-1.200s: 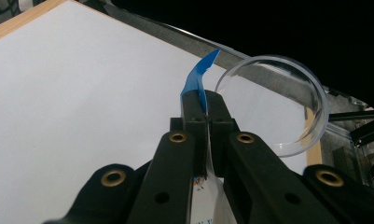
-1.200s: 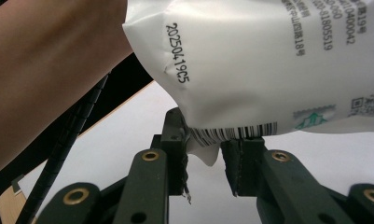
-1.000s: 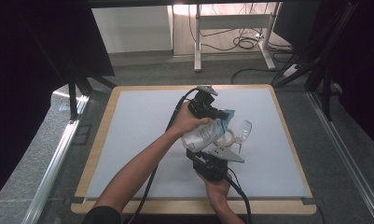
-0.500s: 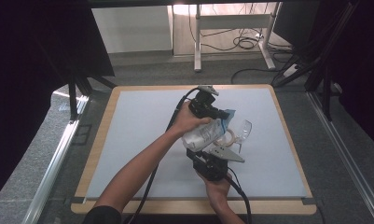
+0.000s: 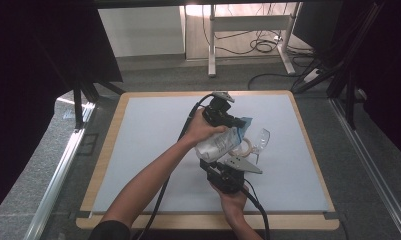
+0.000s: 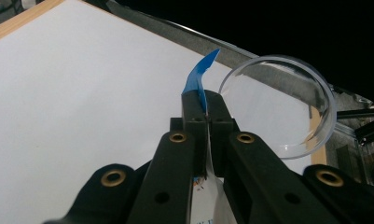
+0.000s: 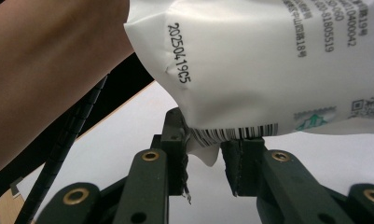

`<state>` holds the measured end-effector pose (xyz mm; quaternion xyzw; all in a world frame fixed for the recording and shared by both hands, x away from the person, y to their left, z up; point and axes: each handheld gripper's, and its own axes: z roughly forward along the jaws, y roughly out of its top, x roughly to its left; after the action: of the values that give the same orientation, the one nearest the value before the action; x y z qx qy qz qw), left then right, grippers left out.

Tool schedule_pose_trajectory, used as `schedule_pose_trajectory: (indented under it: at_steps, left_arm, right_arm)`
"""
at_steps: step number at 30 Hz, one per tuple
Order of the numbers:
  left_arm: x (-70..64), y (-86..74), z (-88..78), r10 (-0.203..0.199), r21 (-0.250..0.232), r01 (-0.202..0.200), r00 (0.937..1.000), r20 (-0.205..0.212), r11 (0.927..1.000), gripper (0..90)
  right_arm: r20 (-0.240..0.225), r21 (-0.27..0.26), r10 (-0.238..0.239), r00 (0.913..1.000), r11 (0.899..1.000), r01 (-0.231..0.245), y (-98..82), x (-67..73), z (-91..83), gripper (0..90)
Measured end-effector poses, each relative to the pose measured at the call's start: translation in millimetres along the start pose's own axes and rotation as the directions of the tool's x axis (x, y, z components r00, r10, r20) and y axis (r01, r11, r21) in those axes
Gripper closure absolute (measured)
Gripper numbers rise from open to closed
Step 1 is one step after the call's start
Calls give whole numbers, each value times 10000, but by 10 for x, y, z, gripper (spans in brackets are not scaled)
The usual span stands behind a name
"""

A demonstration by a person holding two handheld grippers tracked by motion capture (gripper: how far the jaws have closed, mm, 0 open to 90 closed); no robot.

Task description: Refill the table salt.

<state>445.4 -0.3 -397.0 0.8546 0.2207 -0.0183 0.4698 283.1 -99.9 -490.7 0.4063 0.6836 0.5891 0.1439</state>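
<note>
The table (image 5: 153, 150) carries a white mat. The left forearm reaches diagonally across it, and the left gripper (image 6: 206, 105) is clamped on the blue top edge of a pouch (image 5: 219, 143) held above the mat. The right gripper (image 7: 208, 154), coming from the near edge, seems to pinch the pouch's bottom corner. A glass (image 5: 260, 139) lies just beside the pouch.

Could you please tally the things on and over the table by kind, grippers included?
Grippers: 2, the left gripper and the right gripper
White pouch with blue top edge: 1
Clear stemmed glass: 1
Total: 4
</note>
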Motion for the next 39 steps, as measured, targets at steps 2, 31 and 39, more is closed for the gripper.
schedule_pose_trajectory:
  at_steps: [2,31,39]
  left_arm:
    - [-2,0,4,-29,-19,29,10000,0,10000,900]
    - [9,9,25,-30,48,30,10000,5,10000,900]
    - [9,13,28,2,68,-2,10000,11,10000,900]
  right_arm:
    - [-3,5,10,10000,10000,-10,0,-1,1,720]
    - [34,-8,24,10000,10000,-24,0,-9,11,720]
    - [49,-18,25,10000,10000,-25,0,-10,12,720]
